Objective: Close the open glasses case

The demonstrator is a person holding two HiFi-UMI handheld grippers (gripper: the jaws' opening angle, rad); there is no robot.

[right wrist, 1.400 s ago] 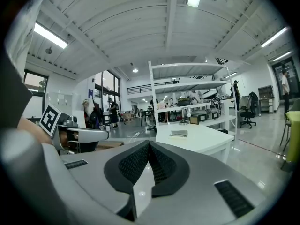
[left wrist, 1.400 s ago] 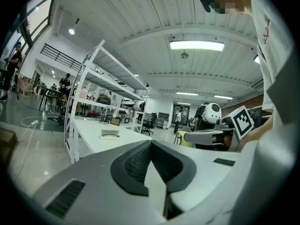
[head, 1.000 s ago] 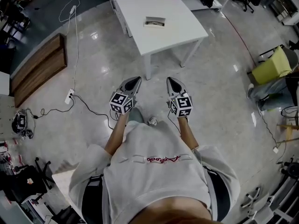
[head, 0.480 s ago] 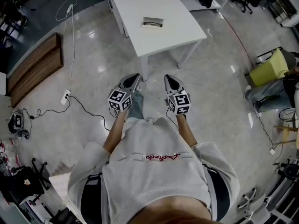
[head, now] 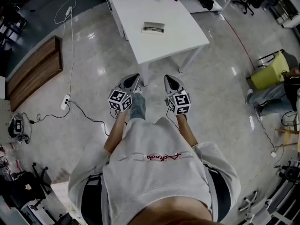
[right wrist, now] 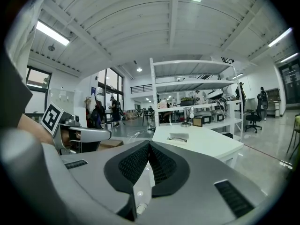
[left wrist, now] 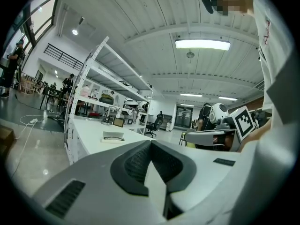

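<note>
White surface (head: 180, 34) far ahead bears the open glasses case (head: 153, 28); with left claw (head: 137, 76) and right claw (head: 167, 77) both together, empty, we judge ourselves at the approach, reaching its lid next.

A white table (head: 173, 36) stands just ahead of the left tongs (head: 136, 76) and right tongs (head: 167, 78), on a glossy pale floor (head: 93, 64). To the left of the tongs lie a low wooden bench (head: 35, 71) and a white power strip (head: 63, 102). Well to their right is a yellow-green chair (head: 267, 71). Beyond the table, white shelving (right wrist: 197, 83) rises under a ribbed white ceiling (left wrist: 140, 13) with strip lights (left wrist: 202, 44).
</note>
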